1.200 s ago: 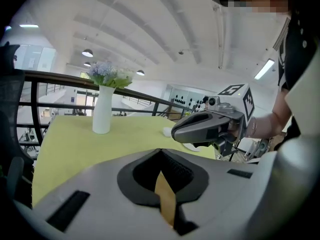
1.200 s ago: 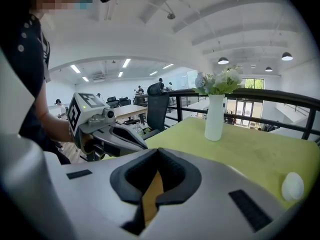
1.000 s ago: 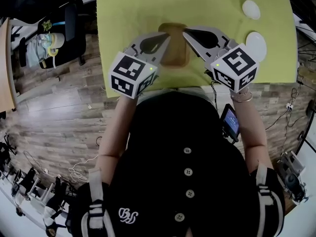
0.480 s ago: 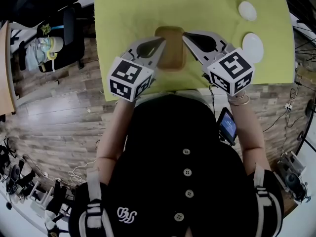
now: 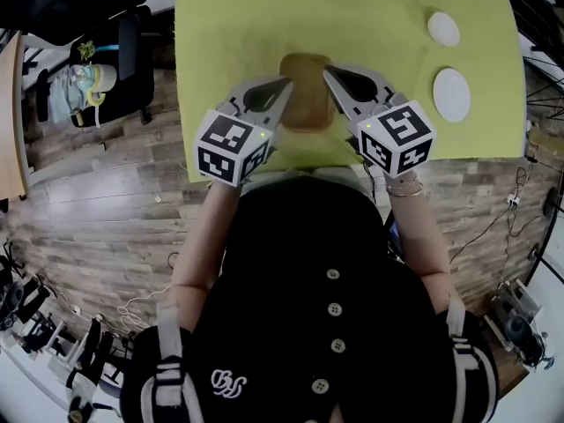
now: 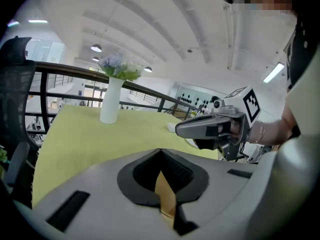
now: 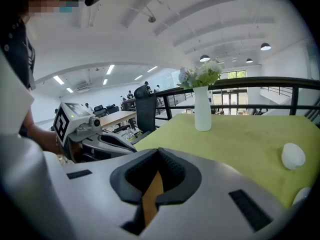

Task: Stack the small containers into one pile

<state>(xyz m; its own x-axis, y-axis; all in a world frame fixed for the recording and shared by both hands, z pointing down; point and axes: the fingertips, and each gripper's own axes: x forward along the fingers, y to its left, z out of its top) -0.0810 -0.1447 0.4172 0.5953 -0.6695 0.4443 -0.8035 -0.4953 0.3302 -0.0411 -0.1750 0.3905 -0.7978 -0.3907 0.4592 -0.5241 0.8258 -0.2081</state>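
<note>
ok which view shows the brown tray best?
Head view: the brown tray shows nearly whole from above, only its sides covered. Both gripper views show just a thin brown edge of it clamped between the jaws.

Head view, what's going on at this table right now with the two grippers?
A person holds a gripper in each hand, and both are shut on the same brown tray. The left gripper pinches its left edge and the right gripper its right edge, over the yellow-green tablecloth close to the person. A larger white dish and a smaller white dish lie apart on the cloth to the right, not stacked.
</note>
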